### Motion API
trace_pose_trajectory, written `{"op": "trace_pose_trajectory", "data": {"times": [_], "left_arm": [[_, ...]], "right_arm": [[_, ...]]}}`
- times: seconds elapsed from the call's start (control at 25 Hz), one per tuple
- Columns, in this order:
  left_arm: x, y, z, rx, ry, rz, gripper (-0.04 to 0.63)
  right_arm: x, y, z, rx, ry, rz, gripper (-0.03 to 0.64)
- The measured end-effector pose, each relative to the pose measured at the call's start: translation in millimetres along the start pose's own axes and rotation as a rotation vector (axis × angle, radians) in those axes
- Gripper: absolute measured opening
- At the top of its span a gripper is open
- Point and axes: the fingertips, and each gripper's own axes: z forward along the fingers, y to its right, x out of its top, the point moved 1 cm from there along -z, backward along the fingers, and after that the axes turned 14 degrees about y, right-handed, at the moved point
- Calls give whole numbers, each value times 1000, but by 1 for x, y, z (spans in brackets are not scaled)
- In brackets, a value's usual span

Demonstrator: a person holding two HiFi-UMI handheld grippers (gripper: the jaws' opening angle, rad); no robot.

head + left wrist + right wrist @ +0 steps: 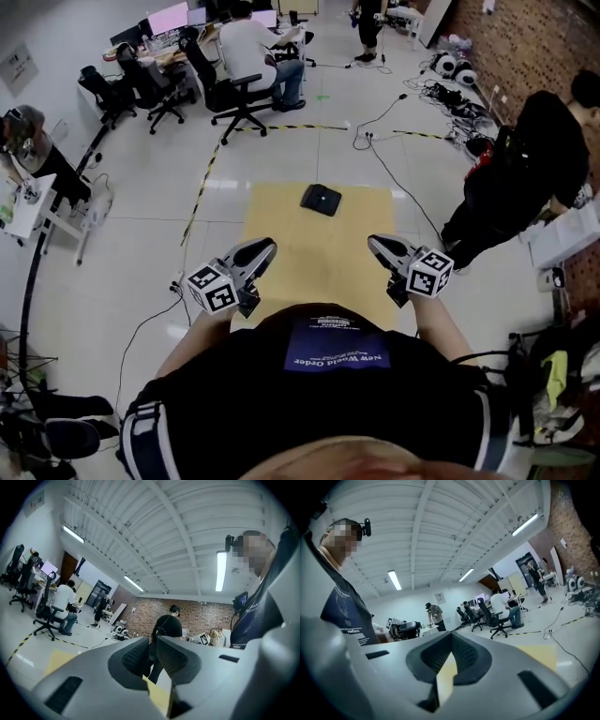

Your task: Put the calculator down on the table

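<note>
- The calculator (321, 199) already lies flat on the tan desk (309, 267), at the far end from the person and a little right of the middle. It is well inside the edges and nothing touches it.
- Both grippers are held up close to the person's chest at the near end of the desk, pointing level and well apart from the calculator.
- The left gripper (267, 248) has its jaws only a sliver apart. In its own view just the room and the desk show through the slit, so it holds nothing.
- The right gripper (377, 246) is closed tip to tip, and it is empty too.
- From where I stand, the putting-down looks done. What is left is to finish cleanly.
- Good form here is to keep both grippers high and on the near side. That way neither jaw nor marker cube sweeps over the desk and nudges the calculator out of place.
- I would not reach back in to tidy it. It sits steady, and a closed jaw pushing on a flat, light case would more likely skid it toward an edge than square it up.
- Someone in dark clothes (534, 159) stands just off the desk's right side, so the right gripper should not swing wide that way.
</note>
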Motion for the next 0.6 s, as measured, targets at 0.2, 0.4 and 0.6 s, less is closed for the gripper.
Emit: {"op": "trace_pose_trajectory", "data": {"times": [0.2, 0.4, 0.6], "left_arm": [[15, -13, 2, -53, 13, -2, 58], [16, -13, 2, -85, 10, -12, 60], [17, -18, 2, -101, 10, -21, 60]], "right_arm": [[-2, -16, 11, -18, 4, 2, -14], [1, -21, 10, -36, 23, 10, -14], [2, -28, 15, -38, 17, -10, -14]]}}
